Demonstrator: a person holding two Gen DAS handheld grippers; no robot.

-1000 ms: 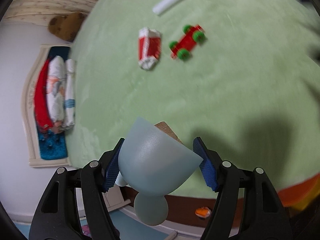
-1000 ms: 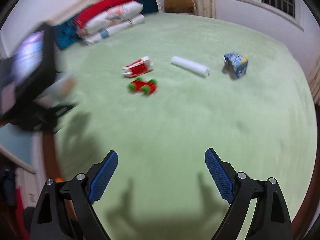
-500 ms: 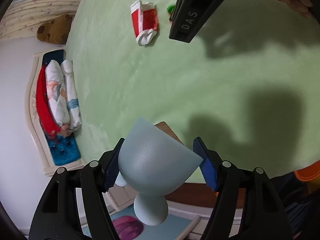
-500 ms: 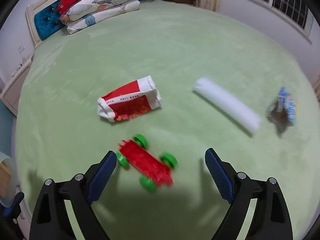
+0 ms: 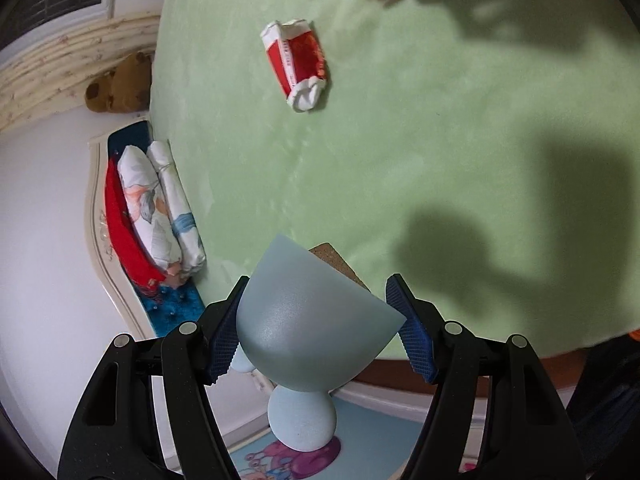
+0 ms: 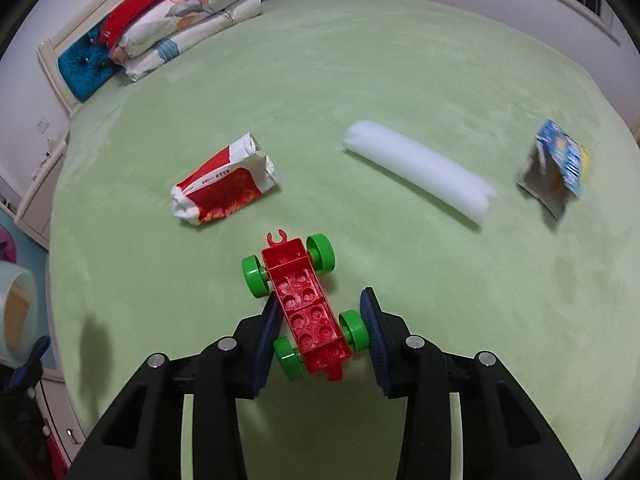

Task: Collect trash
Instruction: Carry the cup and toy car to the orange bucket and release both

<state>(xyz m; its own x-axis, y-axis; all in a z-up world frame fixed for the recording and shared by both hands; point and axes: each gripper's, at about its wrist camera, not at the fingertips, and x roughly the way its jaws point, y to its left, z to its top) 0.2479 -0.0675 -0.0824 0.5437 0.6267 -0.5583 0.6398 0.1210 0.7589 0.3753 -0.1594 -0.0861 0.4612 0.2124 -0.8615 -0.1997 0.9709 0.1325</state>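
Observation:
My right gripper (image 6: 320, 294) reaches down over a red toy car (image 6: 304, 304) with green wheels on the green bed cover. Its jaws are closing: one pad is on the red body, the other on a rear wheel. My left gripper (image 5: 317, 280) is shut on a pale blue goblet-shaped bin (image 5: 308, 332) with a brown piece (image 5: 336, 260) showing inside. A crumpled red-and-white wrapper (image 6: 224, 184) lies beyond the car to the left. A white roll (image 6: 416, 172) lies to the right, and a blue snack packet (image 6: 560, 164) farther right.
The green cover (image 6: 360, 60) spreads across the whole bed. Folded pillows and a red blanket (image 6: 180, 20) are stacked at the blue headboard. A brown plush toy (image 5: 116, 84) sits by the curtain. The bed's edge and a patterned floor mat (image 5: 288, 456) lie below the bin.
My right gripper has come forward and down over the toy car, and its jaws have narrowed from wide apart onto it. My left gripper has rolled, the bin still in it.

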